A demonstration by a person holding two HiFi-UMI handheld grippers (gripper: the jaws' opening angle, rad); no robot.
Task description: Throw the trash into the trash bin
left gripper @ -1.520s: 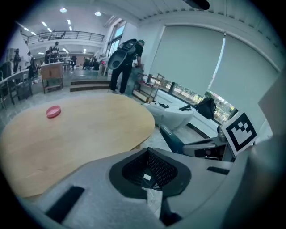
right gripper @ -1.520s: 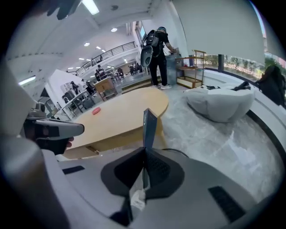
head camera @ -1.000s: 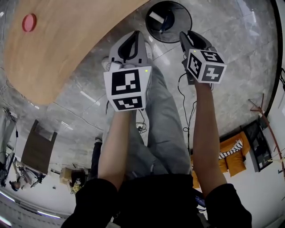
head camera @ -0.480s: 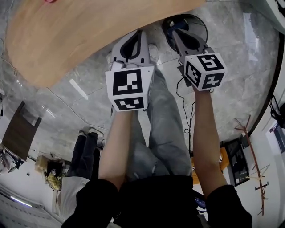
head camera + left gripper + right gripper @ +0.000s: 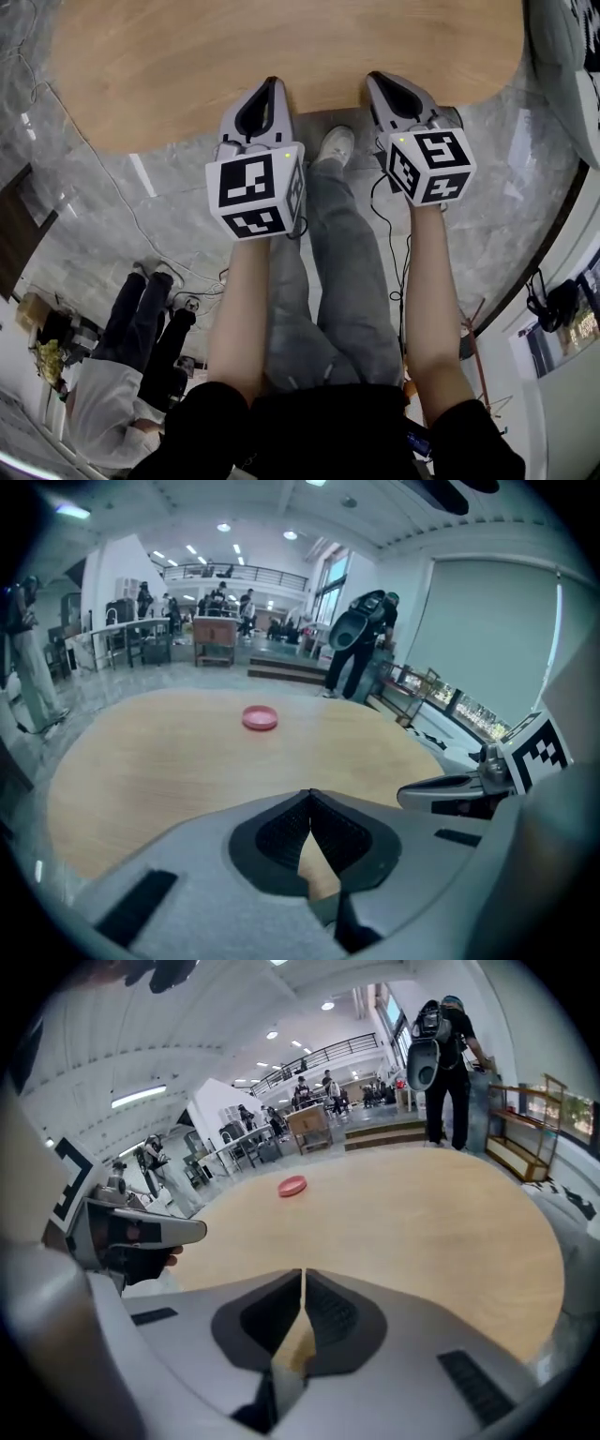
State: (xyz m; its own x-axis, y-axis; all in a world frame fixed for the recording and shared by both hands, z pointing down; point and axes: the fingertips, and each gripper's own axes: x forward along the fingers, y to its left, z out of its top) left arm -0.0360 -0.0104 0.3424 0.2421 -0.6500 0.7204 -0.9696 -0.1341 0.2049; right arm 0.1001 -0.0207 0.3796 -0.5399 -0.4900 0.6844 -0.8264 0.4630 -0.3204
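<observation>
Left gripper view: smooth oval wooden tabletop [image 5: 169, 761] bearing a round pink dish [image 5: 260, 718]; left tool [image 5: 309, 797] and right tool [image 5: 303, 1274] pinched together, empty.

Grey trousers [image 5: 352, 281], left hand-held gripper [image 5: 272, 84] (pale grey)

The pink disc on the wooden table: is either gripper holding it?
No, the pink disc lies alone on the table, well beyond the shut, empty left gripper and right gripper.

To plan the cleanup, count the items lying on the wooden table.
1: a pink disc lying alone on the far half of the table. Small patches of the near edge sit behind gripper bodies, so more may be hidden there.
</observation>
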